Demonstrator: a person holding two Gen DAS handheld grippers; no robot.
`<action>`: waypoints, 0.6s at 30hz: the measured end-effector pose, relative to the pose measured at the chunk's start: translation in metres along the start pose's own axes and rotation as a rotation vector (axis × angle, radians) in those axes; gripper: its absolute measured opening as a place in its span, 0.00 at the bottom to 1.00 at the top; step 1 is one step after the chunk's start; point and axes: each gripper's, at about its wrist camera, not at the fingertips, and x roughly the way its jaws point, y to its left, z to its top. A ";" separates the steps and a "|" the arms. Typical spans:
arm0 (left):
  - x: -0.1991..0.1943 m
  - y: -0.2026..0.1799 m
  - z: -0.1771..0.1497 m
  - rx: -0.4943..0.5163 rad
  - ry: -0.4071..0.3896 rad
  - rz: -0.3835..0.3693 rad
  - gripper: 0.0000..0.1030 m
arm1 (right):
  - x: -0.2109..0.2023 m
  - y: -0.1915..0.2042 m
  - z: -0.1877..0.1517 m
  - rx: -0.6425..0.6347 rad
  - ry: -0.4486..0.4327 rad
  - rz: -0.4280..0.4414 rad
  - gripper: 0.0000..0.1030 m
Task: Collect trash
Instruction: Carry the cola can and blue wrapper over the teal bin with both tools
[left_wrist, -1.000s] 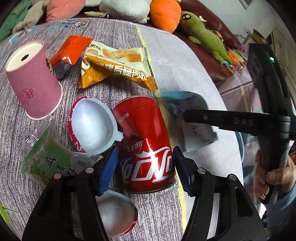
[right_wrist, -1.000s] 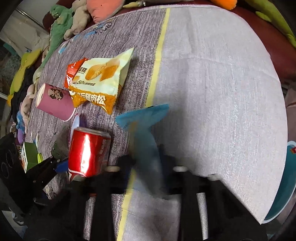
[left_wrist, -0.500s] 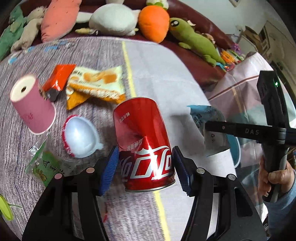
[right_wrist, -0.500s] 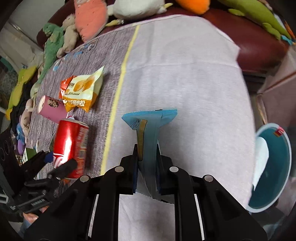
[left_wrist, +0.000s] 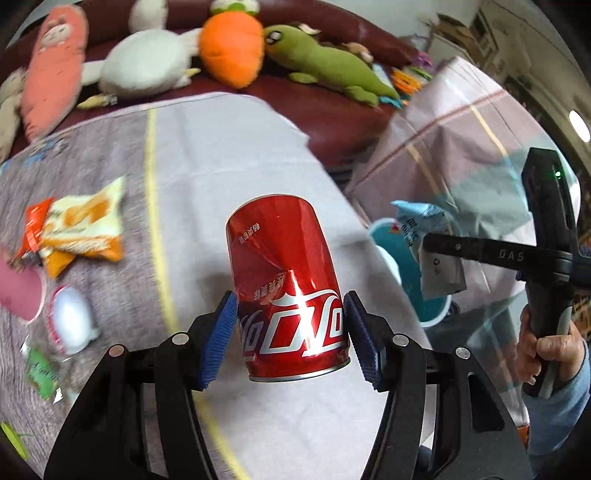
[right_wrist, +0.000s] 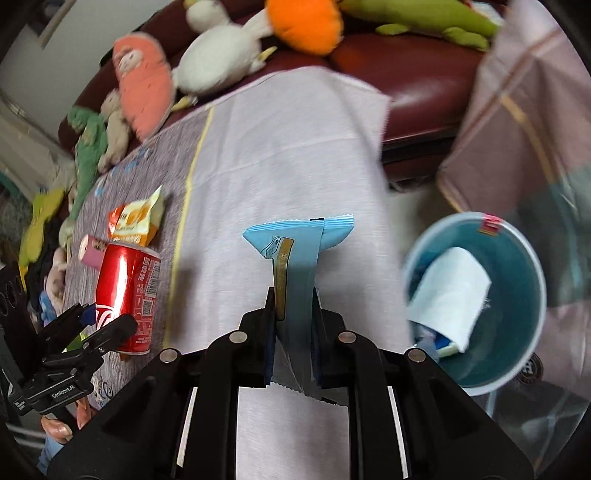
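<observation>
My left gripper (left_wrist: 290, 332) is shut on a dented red cola can (left_wrist: 284, 280) and holds it above the table; the can also shows in the right wrist view (right_wrist: 127, 288). My right gripper (right_wrist: 293, 314) is shut on a light blue snack wrapper (right_wrist: 299, 251), seen too in the left wrist view (left_wrist: 424, 240), near the teal trash bin (right_wrist: 524, 258). The bin (left_wrist: 402, 254) stands off the table's right edge and holds a white paper and other scraps.
On the cloth-covered table (right_wrist: 280, 155) lie a yellow snack bag (left_wrist: 85, 221), an orange wrapper (left_wrist: 35, 218), a pink paper cup (left_wrist: 18, 291), a white shell half (left_wrist: 72, 321) and a green packet (left_wrist: 40, 369). Plush toys (left_wrist: 229, 48) line the dark red sofa behind.
Both grippers have lifted off the table and moved right toward the bin, the left carrying the can, the right carrying the blue wrapper.
</observation>
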 end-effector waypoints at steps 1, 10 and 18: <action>0.004 -0.006 0.002 0.013 0.007 -0.004 0.58 | -0.005 -0.008 -0.001 0.014 -0.012 -0.004 0.14; 0.055 -0.094 0.024 0.160 0.079 -0.048 0.59 | -0.054 -0.101 -0.017 0.169 -0.123 -0.051 0.14; 0.095 -0.151 0.025 0.252 0.140 -0.064 0.58 | -0.067 -0.161 -0.035 0.266 -0.150 -0.063 0.14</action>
